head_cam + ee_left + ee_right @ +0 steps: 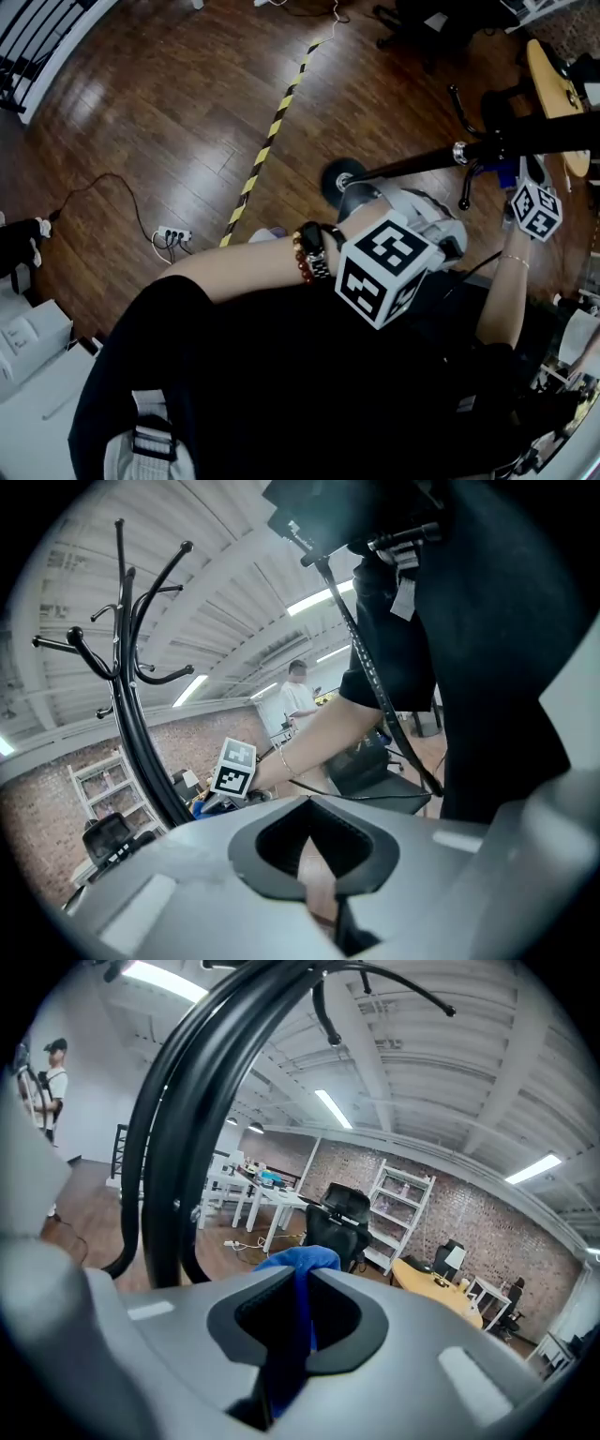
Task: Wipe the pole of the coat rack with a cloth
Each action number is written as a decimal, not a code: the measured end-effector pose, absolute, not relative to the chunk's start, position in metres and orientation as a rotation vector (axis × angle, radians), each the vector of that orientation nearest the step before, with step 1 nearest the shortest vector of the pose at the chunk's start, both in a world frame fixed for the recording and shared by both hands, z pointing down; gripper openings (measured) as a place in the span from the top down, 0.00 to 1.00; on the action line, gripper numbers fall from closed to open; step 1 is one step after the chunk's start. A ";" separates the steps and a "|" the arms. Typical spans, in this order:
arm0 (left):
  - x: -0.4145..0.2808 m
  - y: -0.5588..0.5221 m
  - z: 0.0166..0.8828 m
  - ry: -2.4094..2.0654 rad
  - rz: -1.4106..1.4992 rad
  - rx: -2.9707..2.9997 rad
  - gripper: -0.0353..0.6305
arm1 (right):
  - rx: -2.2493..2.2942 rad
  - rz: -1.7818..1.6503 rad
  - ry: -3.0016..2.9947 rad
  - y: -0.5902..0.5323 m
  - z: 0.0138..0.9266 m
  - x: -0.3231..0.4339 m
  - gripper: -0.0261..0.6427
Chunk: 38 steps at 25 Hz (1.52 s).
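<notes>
Gripping blue cloth point(300, 1260) in right tool point(302, 1288) | left tool point(314, 846) closed, seemingly empty | pole point(138, 726) upright, hooks point(150, 574) topmost

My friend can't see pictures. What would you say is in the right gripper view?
The right tool is shut on a blue cloth, pinched between its grey jaws. Just to its left rise the curved black poles of the coat rack. Behind is a big room with a brick wall and white shelves.
</notes>
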<state>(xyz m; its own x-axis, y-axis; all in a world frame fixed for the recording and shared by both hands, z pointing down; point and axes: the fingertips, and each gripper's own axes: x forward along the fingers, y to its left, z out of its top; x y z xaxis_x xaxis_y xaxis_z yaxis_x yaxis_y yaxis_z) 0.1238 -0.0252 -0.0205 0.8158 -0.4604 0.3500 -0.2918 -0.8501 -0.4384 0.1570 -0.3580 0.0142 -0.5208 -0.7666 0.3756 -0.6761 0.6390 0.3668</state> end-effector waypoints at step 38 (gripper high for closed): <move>-0.037 0.000 -0.053 0.869 0.141 -3.016 0.94 | 1.030 -0.651 -1.663 -0.261 0.036 -0.016 0.91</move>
